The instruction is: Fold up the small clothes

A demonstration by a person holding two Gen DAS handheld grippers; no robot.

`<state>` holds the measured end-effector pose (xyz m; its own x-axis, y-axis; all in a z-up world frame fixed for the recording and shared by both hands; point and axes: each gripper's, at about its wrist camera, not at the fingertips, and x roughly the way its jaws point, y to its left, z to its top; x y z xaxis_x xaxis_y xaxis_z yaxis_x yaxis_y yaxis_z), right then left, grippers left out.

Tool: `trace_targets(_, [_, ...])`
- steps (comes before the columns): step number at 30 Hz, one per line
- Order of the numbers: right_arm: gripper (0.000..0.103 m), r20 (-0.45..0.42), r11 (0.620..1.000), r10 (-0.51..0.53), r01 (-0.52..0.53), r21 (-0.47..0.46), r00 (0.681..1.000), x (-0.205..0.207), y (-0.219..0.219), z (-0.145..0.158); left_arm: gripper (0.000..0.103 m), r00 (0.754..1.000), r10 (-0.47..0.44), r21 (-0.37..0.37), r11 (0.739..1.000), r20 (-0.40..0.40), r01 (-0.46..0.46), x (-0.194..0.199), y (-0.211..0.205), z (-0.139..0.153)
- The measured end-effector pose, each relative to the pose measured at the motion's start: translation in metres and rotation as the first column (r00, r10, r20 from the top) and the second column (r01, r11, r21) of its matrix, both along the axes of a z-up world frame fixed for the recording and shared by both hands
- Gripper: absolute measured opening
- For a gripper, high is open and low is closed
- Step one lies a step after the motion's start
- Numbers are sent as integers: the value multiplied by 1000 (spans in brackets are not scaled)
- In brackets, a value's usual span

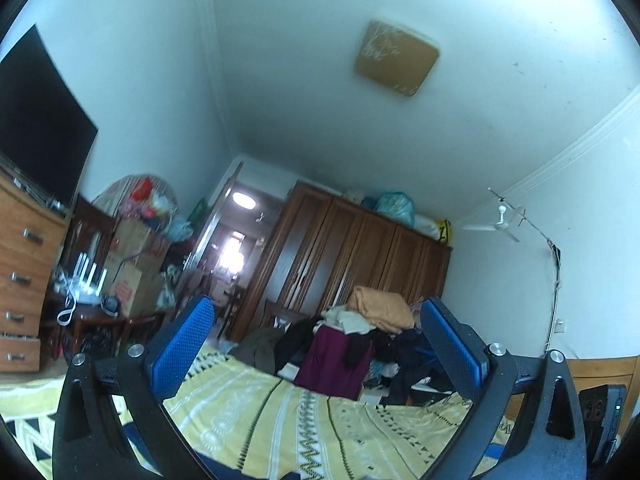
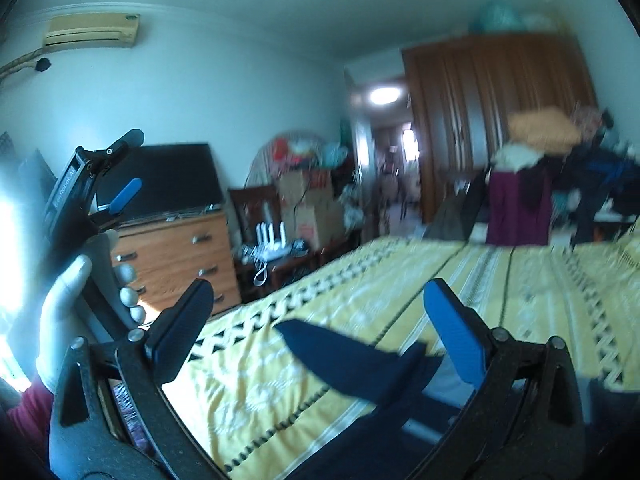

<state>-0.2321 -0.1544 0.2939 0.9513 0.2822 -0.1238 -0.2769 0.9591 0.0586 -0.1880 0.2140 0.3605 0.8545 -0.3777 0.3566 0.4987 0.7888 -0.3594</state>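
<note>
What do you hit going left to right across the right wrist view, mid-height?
Left gripper in a gloved hand → wooden dresser → cardboard boxes → doorway → wardrobe → clothes pile.

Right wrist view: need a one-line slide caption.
Open right tool poised over a dark navy garment on the yellow patterned bedspread, with the gloved left hand raising the left tool alongside.

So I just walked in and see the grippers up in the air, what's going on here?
A person holds a gripper in each hand over a bed with a yellow patterned bedspread. Both the left gripper and right gripper are open and hold nothing. A dark garment lies on the bedspread by the right gripper; a clothes pile sits farther back.
</note>
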Motion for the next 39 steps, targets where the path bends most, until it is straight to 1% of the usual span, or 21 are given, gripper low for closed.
trace_targets(2, [103,63,999,-29,31,-22,998,-9,-4,8,103,998,37,18,999,45,-38,-19,-5,21])
trace_targets(5, [103,141,998,-60,64,-26,988,-21,-12,18,103,988,115,22,993,102,-118,-48,-10,48])
trace_targets(7, [103,191,996,-78,83,-22,979,-30,-18,26,103,988,126,43,991,90,-130,-61,-16,61])
trace_targets(9, [103,231,993,-102,111,-26,968,-36,-23,30,103,993,95,66,993,76,-101,-70,-17,78])
trace_targets(11, [103,256,990,-126,139,-35,959,-41,-27,33,103,990,103,87,990,96,-111,-76,-20,85])
trace_targets(13, [103,288,980,-166,189,-53,943,-45,-32,31,103,979,142,116,980,146,-159,-85,-30,84])
trace_targets(15, [103,324,965,-204,245,-93,924,-53,-35,31,103,966,176,134,970,188,-203,-94,-37,86])
trace_targets(17, [103,357,941,-239,306,-145,903,-60,-36,30,103,952,211,154,957,220,-248,-96,-50,82])
trace_targets(19, [103,412,906,-280,380,-186,867,-67,-37,29,103,941,238,190,939,239,-286,-107,-61,85])
trace_targets(20, [103,449,883,-300,424,-204,842,-73,-37,28,103,937,244,207,932,251,-298,-114,-65,88])
trace_targets(22, [103,550,829,-322,510,-229,770,-83,-35,24,103,917,276,223,912,287,-344,-124,-72,92])
trace_targets(23, [103,612,797,-323,556,-235,722,-88,-33,21,103,908,286,227,904,307,-362,-128,-76,92])
trace_targets(24, [103,646,775,-324,585,-238,691,-90,-32,19,103,900,293,230,898,322,-375,-134,-79,92])
trace_targets(25, [103,666,760,-324,604,-240,672,-93,-32,20,103,894,298,234,893,336,-385,-139,-82,93])
trace_targets(26, [103,668,755,-327,610,-241,668,-93,-33,22,103,888,303,236,888,346,-395,-143,-84,91])
trace_targets(28, [103,649,771,-340,596,-222,681,-93,-39,28,103,884,304,241,884,356,-401,-151,-90,93])
trace_targets(33, [103,633,781,-390,605,-157,668,-100,-55,35,103,890,293,235,892,350,-386,-162,-93,94])
trace_targets(35, [103,619,795,-401,592,-130,675,-103,-60,36,103,889,295,230,893,350,-387,-164,-93,95])
trace_targets(36, [103,618,798,-406,591,-119,673,-116,-64,33,103,889,296,228,894,349,-387,-165,-93,95])
trace_targets(39, [103,600,808,-417,581,-99,682,-125,-70,31,103,889,299,225,894,347,-389,-164,-91,95])
